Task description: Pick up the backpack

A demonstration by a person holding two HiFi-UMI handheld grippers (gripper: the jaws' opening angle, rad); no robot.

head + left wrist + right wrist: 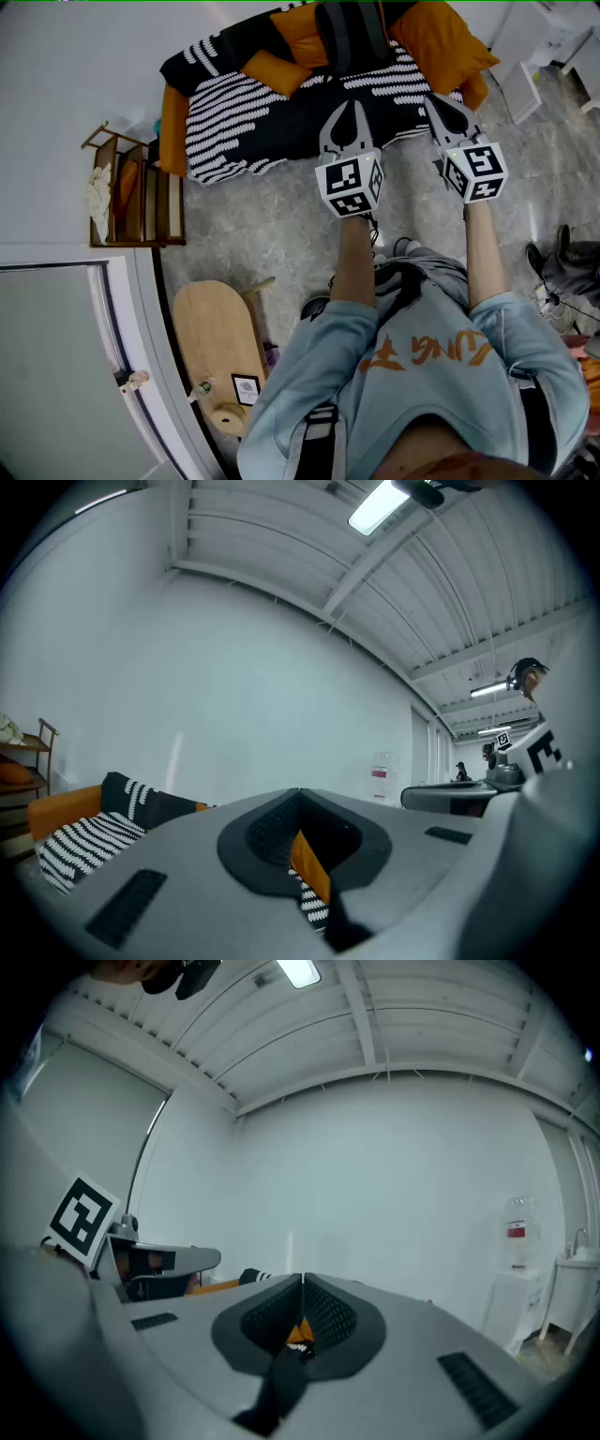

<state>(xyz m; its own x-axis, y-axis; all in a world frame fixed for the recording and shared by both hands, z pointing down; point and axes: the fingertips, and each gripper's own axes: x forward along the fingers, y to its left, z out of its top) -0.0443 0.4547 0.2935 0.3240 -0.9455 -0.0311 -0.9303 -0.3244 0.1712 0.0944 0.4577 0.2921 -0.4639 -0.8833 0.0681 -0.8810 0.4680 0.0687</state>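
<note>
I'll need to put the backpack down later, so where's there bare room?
Free: the left part of the striped blanket, between wooden shelf and backpack; the grey floor between sofa and wooden board. Crowded: orange cushions around the backpack, dark shoes at right.

backpack (352, 33): 1 | sofa (173, 127): 1 | wooden shelf (136, 192): 1 | wooden board (214, 347): 1 | grippers: 2, left gripper (349, 103), right gripper (434, 98)

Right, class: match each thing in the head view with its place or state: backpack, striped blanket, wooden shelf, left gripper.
Things:
1 backpack
2 striped blanket
3 wooden shelf
4 left gripper

Places or states:
A jaws shut, nothing held
B on the floor beside the sofa's end
C spread over the sofa
D between orange cushions

Pairs: 1-D, 2-C, 3-B, 4-A
</note>
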